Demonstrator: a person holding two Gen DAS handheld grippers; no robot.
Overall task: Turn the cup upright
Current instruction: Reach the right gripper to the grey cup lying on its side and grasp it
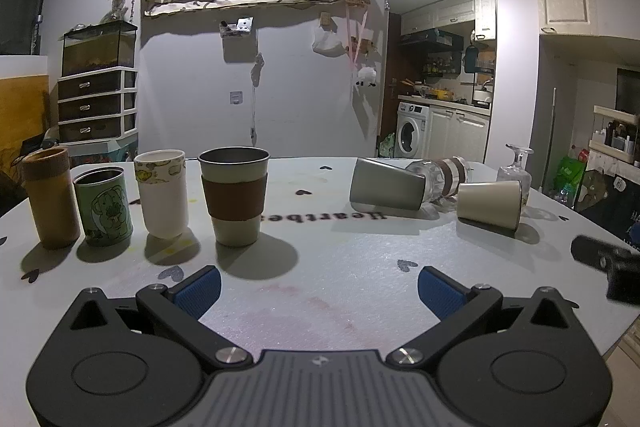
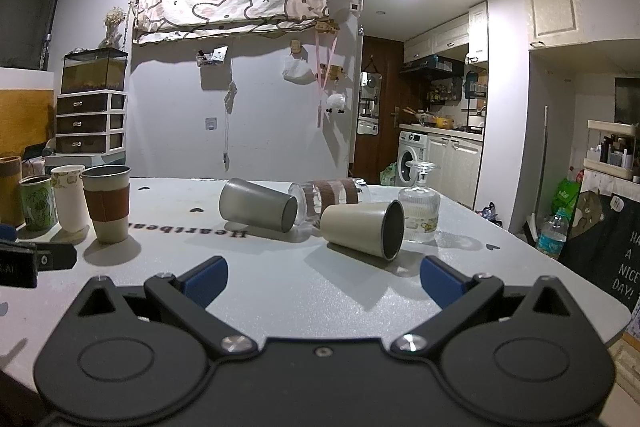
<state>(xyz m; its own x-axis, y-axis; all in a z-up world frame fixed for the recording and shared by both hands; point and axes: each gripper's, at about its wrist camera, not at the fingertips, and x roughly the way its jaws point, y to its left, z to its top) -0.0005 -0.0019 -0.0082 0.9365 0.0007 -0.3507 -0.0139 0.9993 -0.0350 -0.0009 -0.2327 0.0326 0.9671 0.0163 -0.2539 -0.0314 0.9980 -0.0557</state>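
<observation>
A cream cup (image 2: 362, 229) lies on its side on the white table (image 2: 280, 291), mouth toward the right; it also shows in the left wrist view (image 1: 490, 203). A grey metal cup (image 2: 258, 205) (image 1: 386, 189) lies on its side behind it. A clear glass with brown bands (image 2: 332, 195) (image 1: 440, 177) lies on its side too. My right gripper (image 2: 324, 277) is open and empty, just in front of the cream cup. My left gripper (image 1: 319, 287) is open and empty, in front of the upright cups.
Upright at the left stand a brown-sleeved cup (image 1: 234, 195), a white cup (image 1: 162, 195), a green tin (image 1: 105, 207) and a wooden tube (image 1: 50, 197). An upturned stemmed glass (image 2: 420, 205) stands behind the cream cup. The table edge (image 2: 592, 283) runs at the right.
</observation>
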